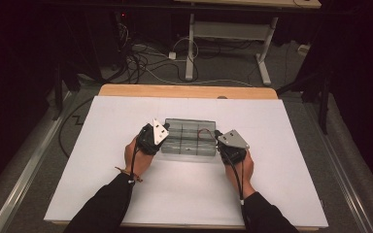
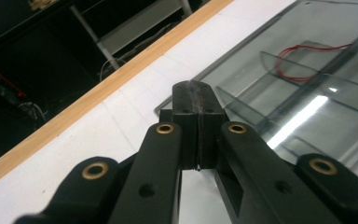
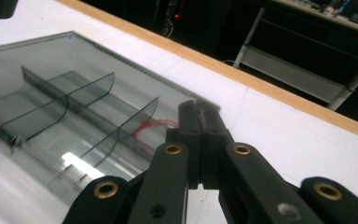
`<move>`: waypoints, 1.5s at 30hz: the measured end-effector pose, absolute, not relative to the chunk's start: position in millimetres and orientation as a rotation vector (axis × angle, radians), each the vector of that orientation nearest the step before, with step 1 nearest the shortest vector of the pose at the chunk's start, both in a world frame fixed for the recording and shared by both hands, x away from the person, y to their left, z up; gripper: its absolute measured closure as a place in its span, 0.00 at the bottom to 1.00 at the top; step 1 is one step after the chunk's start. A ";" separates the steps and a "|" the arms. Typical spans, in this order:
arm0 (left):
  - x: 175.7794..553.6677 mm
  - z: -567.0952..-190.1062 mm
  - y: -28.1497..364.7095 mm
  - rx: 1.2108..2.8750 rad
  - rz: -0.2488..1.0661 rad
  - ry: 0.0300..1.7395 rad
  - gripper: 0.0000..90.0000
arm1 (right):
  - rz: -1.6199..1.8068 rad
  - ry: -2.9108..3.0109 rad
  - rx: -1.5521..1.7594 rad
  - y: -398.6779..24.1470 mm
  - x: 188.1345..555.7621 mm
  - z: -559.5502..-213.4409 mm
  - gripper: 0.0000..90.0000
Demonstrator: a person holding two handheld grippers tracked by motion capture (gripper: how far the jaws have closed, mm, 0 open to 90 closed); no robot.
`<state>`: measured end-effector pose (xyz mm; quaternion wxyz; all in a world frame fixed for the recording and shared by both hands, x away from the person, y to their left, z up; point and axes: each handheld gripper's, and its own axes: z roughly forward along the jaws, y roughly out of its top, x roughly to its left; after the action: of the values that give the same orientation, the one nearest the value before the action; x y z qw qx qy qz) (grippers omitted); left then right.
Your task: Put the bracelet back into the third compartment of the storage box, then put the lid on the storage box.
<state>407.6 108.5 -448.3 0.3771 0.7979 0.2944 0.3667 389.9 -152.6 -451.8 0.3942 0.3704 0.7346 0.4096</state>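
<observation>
Both pairs of jaws are pressed together with nothing between them. In the left gripper view we see the left gripper [image 2: 193, 91] closed pad to pad, its tips over the near corner of a clear plastic compartment box [image 2: 303, 88]. In the right gripper view the right gripper [image 3: 199, 112] is closed the same way, its tips at the opposite end of the box [image 3: 65, 107]. Whether either tip touches the box wall we cannot tell.

From the high view we find the box [image 1: 189, 137] lying flat near the middle of the white sheet [image 1: 272, 194] that covers the wooden table [image 1: 184, 91]. The left gripper [image 1: 161, 137] sits just beside the box's left end and the right gripper [image 1: 219, 141] just beside its right end, so the box lies between them. Thin smoky dividers [image 3: 65, 95] split the inside into compartments. A loop of red wire [image 2: 298, 58] lies in one compartment, at the end nearer the right gripper. The person's dark sleeves [image 1: 104, 208] come in from the bottom edge.
</observation>
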 end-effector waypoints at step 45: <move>379.4 -448.7 114.2 2.038 0.808 0.599 0.56 | 1.196 1.953 0.810 -166.8 362.9 -442.1 0.47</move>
<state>379.4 114.2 -448.7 0.4208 0.8134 0.2392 0.3226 362.9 -166.8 -442.1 0.3489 0.3124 0.7536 0.4614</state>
